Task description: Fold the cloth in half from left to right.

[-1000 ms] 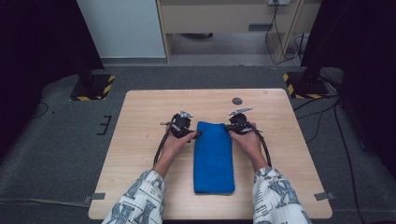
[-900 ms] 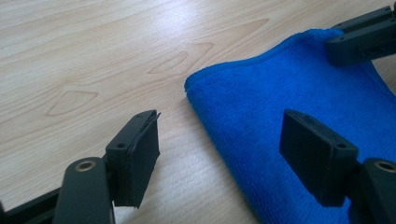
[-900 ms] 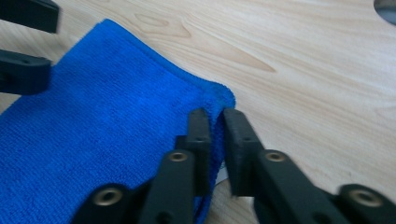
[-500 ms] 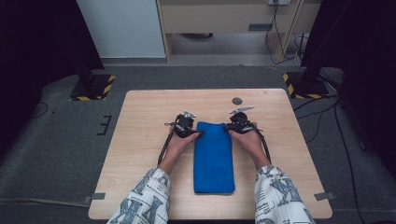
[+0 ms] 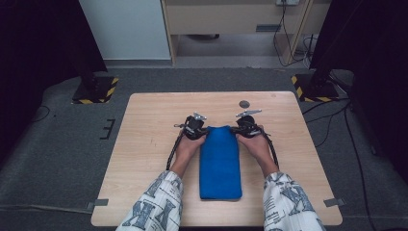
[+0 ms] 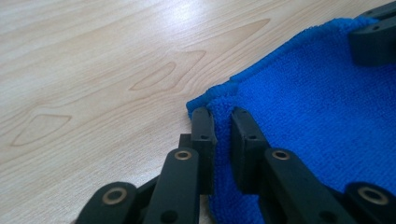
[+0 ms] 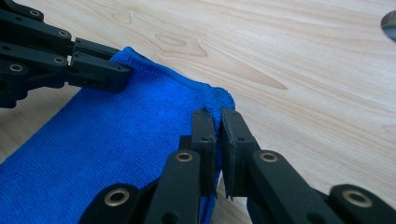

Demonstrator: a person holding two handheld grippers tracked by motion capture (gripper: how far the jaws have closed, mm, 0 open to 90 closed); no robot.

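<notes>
Blue folded cloth [image 5: 220,162] on wooden table [image 5: 144,159], left gripper [image 6: 223,122] fingers just closed, clamped on one far corner, right gripper [image 7: 218,120] fingers on the other.

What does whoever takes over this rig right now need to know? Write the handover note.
Left gripper: its jaws have just been closing and now pinch the far left corner of the blue towel.
Right gripper: shut on the far right corner.
Towel: a long folded strip, flat on the wooden table, running from the grippers toward the person.
Done: both far corners gripped.
Left: judging by the grip, probably lift those corners and fold the far end toward the near edge.
</notes>
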